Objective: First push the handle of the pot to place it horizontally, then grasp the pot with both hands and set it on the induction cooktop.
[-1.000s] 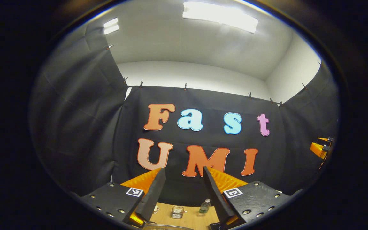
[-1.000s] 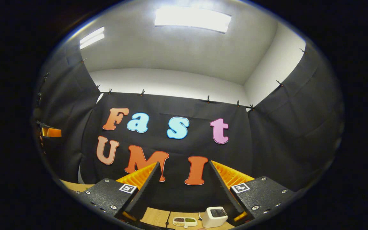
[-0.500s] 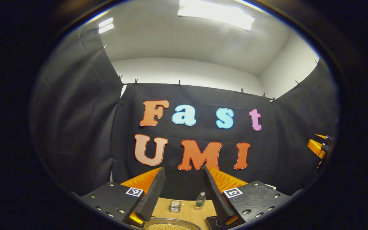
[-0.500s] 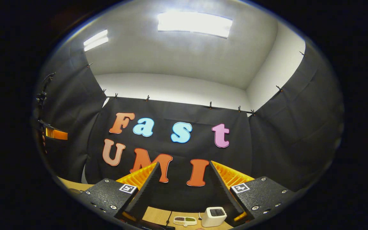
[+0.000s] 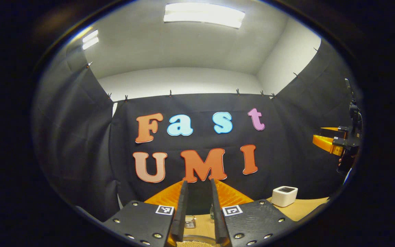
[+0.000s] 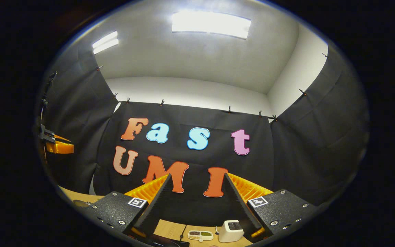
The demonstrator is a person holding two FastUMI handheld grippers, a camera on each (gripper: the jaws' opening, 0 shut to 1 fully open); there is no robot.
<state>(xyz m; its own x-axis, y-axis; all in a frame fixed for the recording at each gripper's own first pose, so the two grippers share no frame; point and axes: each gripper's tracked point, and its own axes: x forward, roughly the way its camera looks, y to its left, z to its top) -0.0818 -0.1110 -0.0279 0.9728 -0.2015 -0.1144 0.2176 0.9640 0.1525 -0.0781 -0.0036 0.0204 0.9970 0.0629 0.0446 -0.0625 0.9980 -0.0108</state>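
Both grippers are held high and level above the wooden table (image 5: pixel 303 207), apparently poised before the handle push. Nearest in the left gripper view, the left gripper (image 5: pixel 197 192) has its jaws drawn almost together, a thin gap left and nothing between them; the pot (image 5: pixel 192 243), holding pale grains, peeks in just below. In the right gripper view, the right gripper (image 6: pixel 197 187) is spread wide and grips nothing. Beyond it sit a small white box (image 6: pixel 230 230) and a dish (image 6: pixel 200 235).

white box (image 5: pixel 284 196), tan table (image 5: pixel 303 208) — black cloth (image 5: pixel 74 137)
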